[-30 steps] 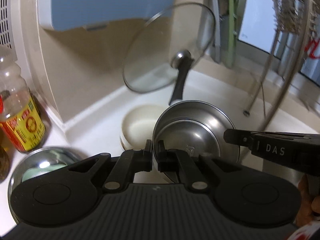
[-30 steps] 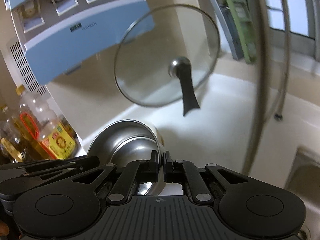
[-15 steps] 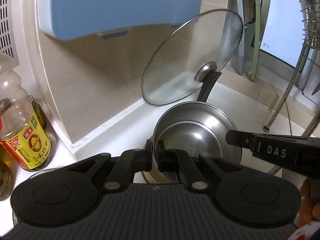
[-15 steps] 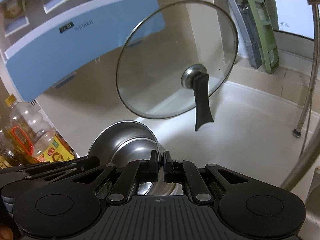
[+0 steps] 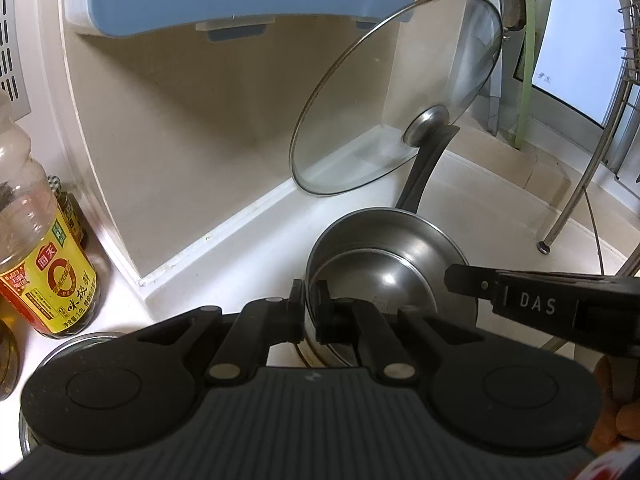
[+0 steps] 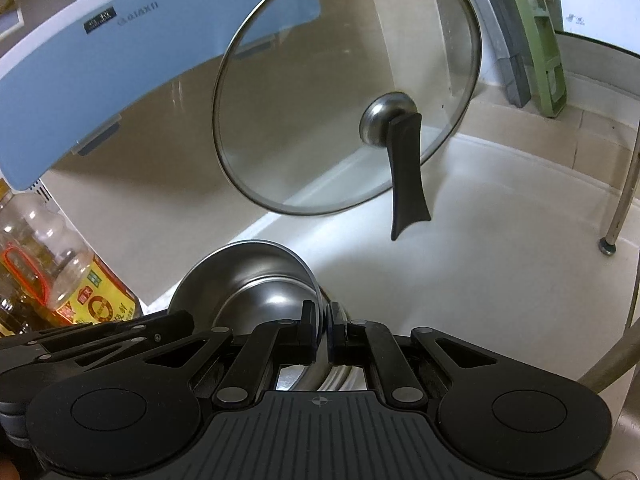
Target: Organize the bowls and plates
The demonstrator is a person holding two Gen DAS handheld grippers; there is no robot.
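white counter (image 5: 248, 256) in a tight corner w/ beige wall, glass lid (image 5: 396, 96) propped on its black handle just behind the work area. steel bowl (image 5: 384, 276) is held between both tools: left gripper (image 5: 308, 312) clamped on its near-left rim, right gripper (image 6: 323, 330) clamped on the opposite rim, both pinching thin metal only. bowl looks just above or barely on the counter, can't tell which; a pale edge shows under it, maybe another dish.

risks imo:
- rim pinch is shallow + steel is slick, so any mismatch btw the two hands twists the bowl out of one grip and it drops.
- lid is just beyond the bowl, balanced on the handle. push fwd and the bowl rim clips the handle, lid tips, glass hits the counter.
- sauce bottle (image 5: 44, 264) left and rack leg (image 5: 560, 220) right leave little room to swing.
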